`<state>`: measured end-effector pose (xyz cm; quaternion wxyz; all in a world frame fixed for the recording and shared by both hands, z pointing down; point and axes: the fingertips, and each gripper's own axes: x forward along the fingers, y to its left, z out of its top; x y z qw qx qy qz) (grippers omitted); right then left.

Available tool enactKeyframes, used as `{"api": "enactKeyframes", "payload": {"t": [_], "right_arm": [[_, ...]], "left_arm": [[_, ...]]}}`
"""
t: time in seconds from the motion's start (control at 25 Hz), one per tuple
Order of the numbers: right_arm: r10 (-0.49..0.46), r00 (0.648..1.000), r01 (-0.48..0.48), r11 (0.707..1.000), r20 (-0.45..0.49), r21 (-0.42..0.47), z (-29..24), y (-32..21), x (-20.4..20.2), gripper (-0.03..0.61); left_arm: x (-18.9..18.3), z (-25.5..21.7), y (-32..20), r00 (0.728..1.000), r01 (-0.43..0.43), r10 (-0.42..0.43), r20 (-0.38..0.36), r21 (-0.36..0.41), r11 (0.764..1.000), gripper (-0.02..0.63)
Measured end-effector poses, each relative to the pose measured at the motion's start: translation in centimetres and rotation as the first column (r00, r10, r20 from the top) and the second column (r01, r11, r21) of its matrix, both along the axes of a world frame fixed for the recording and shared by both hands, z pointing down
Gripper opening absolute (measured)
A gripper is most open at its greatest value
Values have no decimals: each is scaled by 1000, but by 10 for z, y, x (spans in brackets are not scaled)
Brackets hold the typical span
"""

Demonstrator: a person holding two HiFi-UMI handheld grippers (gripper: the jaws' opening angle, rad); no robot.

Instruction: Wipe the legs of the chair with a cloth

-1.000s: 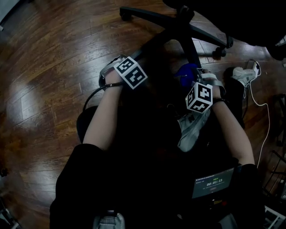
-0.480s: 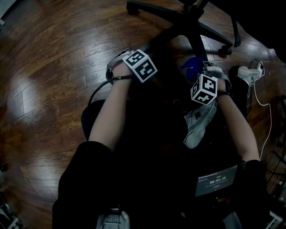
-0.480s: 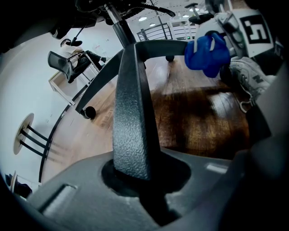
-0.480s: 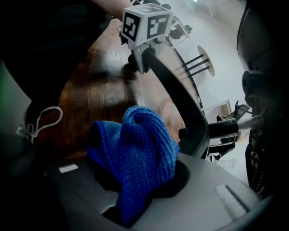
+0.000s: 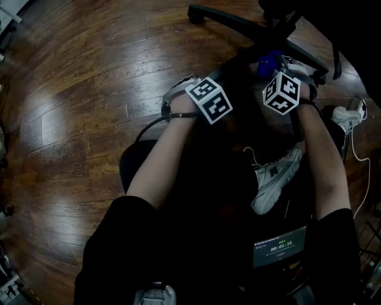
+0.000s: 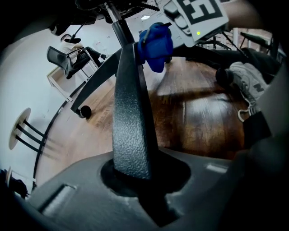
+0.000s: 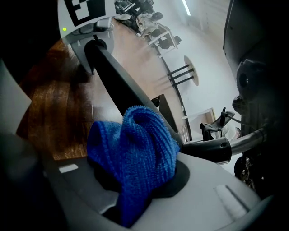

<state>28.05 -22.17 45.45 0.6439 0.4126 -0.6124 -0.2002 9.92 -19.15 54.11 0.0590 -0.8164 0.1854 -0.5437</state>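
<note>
Cloth point(image 7: 135, 149) is soft and floppy, wadded in the clenched right gripper point(image 7: 140, 189); left gripper point(image 6: 140, 180) clamps the stiff leg point(image 6: 131, 113).

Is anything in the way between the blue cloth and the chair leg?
No, nothing visible. The blue cloth in the right gripper is right beside the chair leg; the left gripper holds that leg farther along.

Dark glossy plank floor point(image 5: 77, 89). Bears at the far side a black chair leg point(image 5: 232, 24) on its castor point(image 5: 194, 13); at the right a white plug point(image 5: 348, 116) and cable point(image 5: 356, 152) (trailing nearward); nearer, a white sneaker point(image 5: 275, 184).
</note>
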Motion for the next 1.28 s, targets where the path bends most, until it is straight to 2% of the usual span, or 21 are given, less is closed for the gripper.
{"api": "enactKeyframes", "payload": {"t": [0.08,0.16,0.2,0.28,0.32,0.4,0.52,0.6,0.68,0.72,0.8,0.88,0.96,1.04,1.28], "right_arm": [[-7,1000,7,1000,-4,-4,0,-4,8,96],[23,999,-22,999,24,-39,2,3,18,100],[58,996,-55,997,62,-61,2,12,23,97],[137,971,-126,990,194,-68,-1,33,28,96],[163,948,-154,987,274,-54,-6,45,27,95],[168,901,-175,984,401,-19,-16,67,15,94],[70,870,-96,995,488,29,-31,94,-25,94],[-12,840,-6,999,542,32,-35,110,-58,95],[-52,795,70,998,605,-5,-25,126,-86,94],[-53,770,92,995,636,-28,-19,134,-97,94],[-47,739,108,993,672,-50,-9,143,-114,95],[-69,763,106,994,643,-20,-6,136,-118,95],[-77,802,86,996,592,12,-6,119,-112,95],[-63,819,49,998,571,40,-11,92,-98,95],[25,773,-105,991,634,89,-40,2,-36,97]], "left_arm": [[11,0,11,999,16,-18,-28,-59,998,58],[23,-1,25,1000,1,-3,-26,-98,995,92],[29,0,33,1000,-17,15,-18,-111,994,112],[44,1,53,998,-68,67,-16,-149,987,145],[53,1,66,994,-103,97,-42,-182,978,164],[76,-5,98,978,-178,140,-156,-266,947,188],[103,-12,139,934,-296,194,-301,-343,891,244],[112,-15,151,908,-354,230,-349,-349,868,266],[113,-15,157,892,-399,272,-361,-345,849,272],[110,-14,161,884,-425,308,-351,-332,842,272],[108,-13,166,845,-500,400,-355,-262,825,272],[107,-14,167,806,-555,457,-377,-209,805,272],[107,-15,167,788,-575,470,-398,-202,793,272],[107,-16,169,773,-591,477,-418,-202,781,272],[106,-19,174,691,-669,505,-517,-195,717,272]]}}
